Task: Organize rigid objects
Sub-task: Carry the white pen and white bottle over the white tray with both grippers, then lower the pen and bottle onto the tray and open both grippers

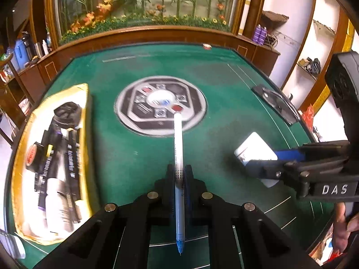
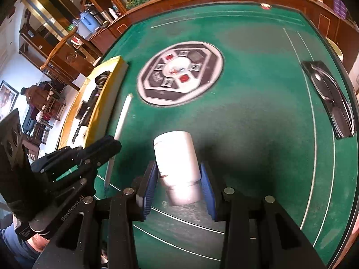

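Note:
My left gripper (image 1: 179, 174) is shut on a white pen (image 1: 178, 157) with a blue tip, held above the green table (image 1: 134, 157); the pen runs lengthwise between the fingers, its blue tip toward the camera. My right gripper (image 2: 178, 179) is shut on a white plastic bottle (image 2: 176, 159), its blue pads against the bottle's sides and its cap end toward the camera. In the left wrist view the right gripper (image 1: 253, 159) and the bottle (image 1: 255, 149) hang at the right. In the right wrist view the left gripper (image 2: 110, 145) and the pen (image 2: 122, 116) show at the left.
A yellow-rimmed box (image 1: 83, 103) with several dark and white items stands on the table's left side; its yellow wall (image 2: 112, 89) is near the pen. A round grey and black console (image 1: 160, 105) sits in the table's middle. A black panel (image 2: 329, 98) lies at the right edge.

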Demonstrator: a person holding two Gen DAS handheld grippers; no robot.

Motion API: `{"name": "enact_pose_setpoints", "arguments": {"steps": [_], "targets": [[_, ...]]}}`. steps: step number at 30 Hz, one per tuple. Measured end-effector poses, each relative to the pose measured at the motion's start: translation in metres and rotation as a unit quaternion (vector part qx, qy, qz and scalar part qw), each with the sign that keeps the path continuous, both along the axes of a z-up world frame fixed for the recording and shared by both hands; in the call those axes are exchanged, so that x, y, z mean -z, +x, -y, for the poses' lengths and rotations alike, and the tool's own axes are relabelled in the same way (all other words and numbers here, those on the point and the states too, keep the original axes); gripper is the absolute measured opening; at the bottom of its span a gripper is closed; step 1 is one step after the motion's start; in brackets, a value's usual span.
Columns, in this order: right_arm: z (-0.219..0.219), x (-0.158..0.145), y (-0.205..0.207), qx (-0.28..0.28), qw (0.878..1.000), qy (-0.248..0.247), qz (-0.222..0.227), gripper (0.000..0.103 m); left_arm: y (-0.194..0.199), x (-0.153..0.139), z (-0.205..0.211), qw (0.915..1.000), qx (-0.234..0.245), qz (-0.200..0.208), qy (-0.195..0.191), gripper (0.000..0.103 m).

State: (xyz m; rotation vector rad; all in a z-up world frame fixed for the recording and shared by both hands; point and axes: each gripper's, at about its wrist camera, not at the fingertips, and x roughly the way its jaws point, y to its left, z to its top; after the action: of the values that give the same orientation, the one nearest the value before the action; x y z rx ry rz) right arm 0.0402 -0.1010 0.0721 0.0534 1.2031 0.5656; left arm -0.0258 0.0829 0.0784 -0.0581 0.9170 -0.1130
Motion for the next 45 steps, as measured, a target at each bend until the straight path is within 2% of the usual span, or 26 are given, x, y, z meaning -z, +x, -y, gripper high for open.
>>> {"name": "enact_pose_setpoints", "arguments": {"steps": [7, 19, 35, 45], "targets": [[-0.035, -0.014, -0.008, -0.020, 1.000, -0.001, 0.017, 0.037, -0.007, -0.013, -0.032, 0.9995, -0.020, 0.023, 0.004, 0.007], [-0.101, -0.026, -0.016, -0.065, 0.997, -0.002, 0.033, 0.037, -0.024, -0.020, -0.091, 0.9968, -0.070, 0.037, 0.008, 0.007], [-0.191, -0.028, -0.017, -0.120, 0.992, -0.005, 0.039, 0.037, -0.034, -0.007, -0.161, 0.9923, -0.121, 0.025, 0.005, 0.007], [-0.236, -0.018, -0.010, -0.131, 0.991, -0.022, 0.035, 0.037, -0.025, 0.008, -0.182, 0.9921, -0.125, 0.011, 0.004, 0.007]]}}
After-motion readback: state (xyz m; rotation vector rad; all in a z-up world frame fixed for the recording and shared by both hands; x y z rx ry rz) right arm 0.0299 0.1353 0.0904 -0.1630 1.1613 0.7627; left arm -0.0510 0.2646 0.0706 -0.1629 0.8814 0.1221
